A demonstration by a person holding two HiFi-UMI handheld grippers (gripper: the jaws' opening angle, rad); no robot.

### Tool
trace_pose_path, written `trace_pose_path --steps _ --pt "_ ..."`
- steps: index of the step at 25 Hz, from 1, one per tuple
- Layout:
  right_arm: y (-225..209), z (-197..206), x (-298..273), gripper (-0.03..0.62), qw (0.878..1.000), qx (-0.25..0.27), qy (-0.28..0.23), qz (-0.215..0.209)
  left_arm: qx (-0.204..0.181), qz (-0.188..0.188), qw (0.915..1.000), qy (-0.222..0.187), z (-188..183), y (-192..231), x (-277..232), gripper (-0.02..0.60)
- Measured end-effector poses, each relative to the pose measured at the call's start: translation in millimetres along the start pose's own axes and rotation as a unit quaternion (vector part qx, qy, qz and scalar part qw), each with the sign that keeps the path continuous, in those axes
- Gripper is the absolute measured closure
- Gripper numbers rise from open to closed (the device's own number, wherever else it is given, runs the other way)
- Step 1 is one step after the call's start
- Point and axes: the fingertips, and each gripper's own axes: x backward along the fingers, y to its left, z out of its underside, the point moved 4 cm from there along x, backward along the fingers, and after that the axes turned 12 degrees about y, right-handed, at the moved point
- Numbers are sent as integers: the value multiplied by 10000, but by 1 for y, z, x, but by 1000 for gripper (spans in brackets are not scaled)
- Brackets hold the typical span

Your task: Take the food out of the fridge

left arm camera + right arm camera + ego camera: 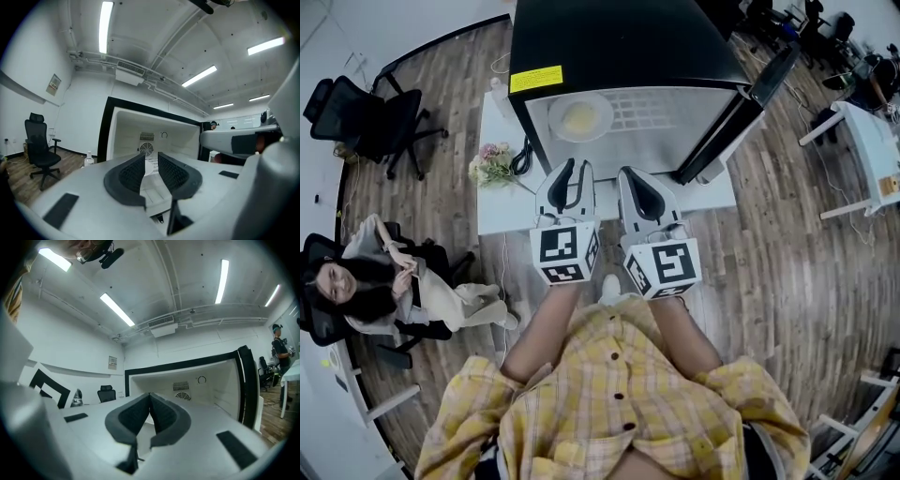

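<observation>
We hold both tools just in front of the open fridge (609, 42) on the white counter (502, 217). Our left tool (151, 158) has its jaws partly apart and empty; our right tool (150, 395) is closed on nothing. The plate of food (579, 117) sits inside the fridge, on its left side.

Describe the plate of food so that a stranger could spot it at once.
Start at the black fridge on the white table, its door swung open to the right. Inside its white compartment, on the left of the wire shelf, sits a round white plate carrying pale yellow food, the only loose item visible there.
</observation>
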Motion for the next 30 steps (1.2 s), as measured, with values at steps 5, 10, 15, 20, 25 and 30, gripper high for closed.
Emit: trace_pose_path --steps 5,10,15,20,25,30 --pt "-13 3 -17 586 9998 -60 56 -170 1084 333 9934 177 20 10 -33 495" --pt "-23 8 -28 586 9992 -173 127 -349 3882 1331 9119 53 44 27 -60 451" --pt "-32 11 -36 586 9985 -262 187 -445 5754 1667 8004 -208 60 41 -76 437" --pt "-36 12 -42 586 9982 -288 207 -489 6353 1541 7553 -459 66 55 -89 434" --pt "-42 14 -42 586 9981 -336 203 -482 6543 1109 7462 -529 72 69 -99 434" --pt "-43 14 -42 586 9978 -321 205 -536 6619 986 7412 -533 70 70 -107 437"
